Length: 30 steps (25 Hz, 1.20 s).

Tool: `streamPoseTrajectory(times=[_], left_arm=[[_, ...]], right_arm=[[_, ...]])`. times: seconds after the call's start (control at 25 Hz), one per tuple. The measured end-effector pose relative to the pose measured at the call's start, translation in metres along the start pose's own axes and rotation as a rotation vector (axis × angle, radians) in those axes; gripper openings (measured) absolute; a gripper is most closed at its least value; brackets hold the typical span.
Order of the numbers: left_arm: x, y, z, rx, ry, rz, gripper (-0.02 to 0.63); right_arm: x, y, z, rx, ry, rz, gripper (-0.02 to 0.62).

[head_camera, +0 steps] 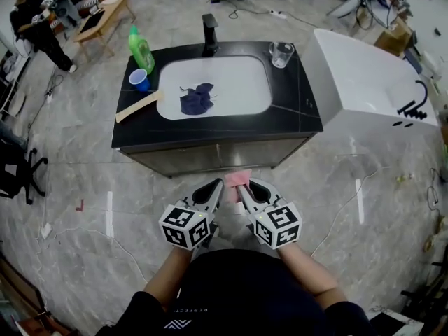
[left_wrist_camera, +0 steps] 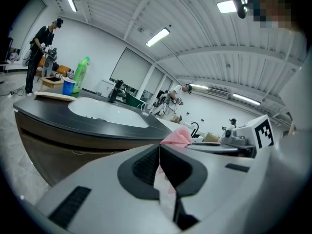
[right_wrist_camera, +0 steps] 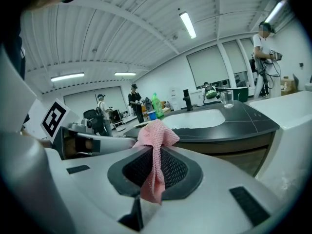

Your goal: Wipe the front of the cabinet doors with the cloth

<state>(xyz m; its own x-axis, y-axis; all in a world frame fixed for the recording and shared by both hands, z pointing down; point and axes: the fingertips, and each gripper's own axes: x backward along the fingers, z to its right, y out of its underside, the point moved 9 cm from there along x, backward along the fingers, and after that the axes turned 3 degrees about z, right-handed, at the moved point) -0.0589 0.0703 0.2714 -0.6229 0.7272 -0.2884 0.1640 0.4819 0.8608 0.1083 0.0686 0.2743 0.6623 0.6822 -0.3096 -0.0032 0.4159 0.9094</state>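
L claw [head_camera: 215,186] & R claw [head_camera: 243,187] both pinch pink cloth [head_camera: 238,178] nr cabinet [head_camera: 210,156]; L's hold prob. thin.

Small white print [head_camera: 187,311] on dark shirt [head_camera: 245,285], upside down, possibly "PERFECT"; nothing else legible

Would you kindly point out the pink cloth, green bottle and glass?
pink cloth [right_wrist_camera: 156,133], right gripper view, bunched top.
green bottle [head_camera: 141,50], head view, body.
glass [head_camera: 281,54], head view, side wall.
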Motion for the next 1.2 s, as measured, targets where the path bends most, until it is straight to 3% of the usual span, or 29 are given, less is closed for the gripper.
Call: streamPoseTrajectory(times=[0.28, 0.52, 1.2], left_arm=[[-0.016, 0.002, 0.011, -0.021, 0.053, -0.034, 0.009], [-0.022, -0.001, 0.011, -0.042, 0.053, -0.033, 0.009], [-0.028, 0.006, 0.015, -0.043, 0.057, -0.057, 0.009]], right_arm=[[0.016, 0.003, 0.013, -0.042, 0.088, 0.027, 0.054], [0.023, 0.003, 0.02, -0.064, 0.135, 0.035, 0.054], [0.028, 0.009, 0.026, -0.082, 0.157, 0.041, 0.052]])
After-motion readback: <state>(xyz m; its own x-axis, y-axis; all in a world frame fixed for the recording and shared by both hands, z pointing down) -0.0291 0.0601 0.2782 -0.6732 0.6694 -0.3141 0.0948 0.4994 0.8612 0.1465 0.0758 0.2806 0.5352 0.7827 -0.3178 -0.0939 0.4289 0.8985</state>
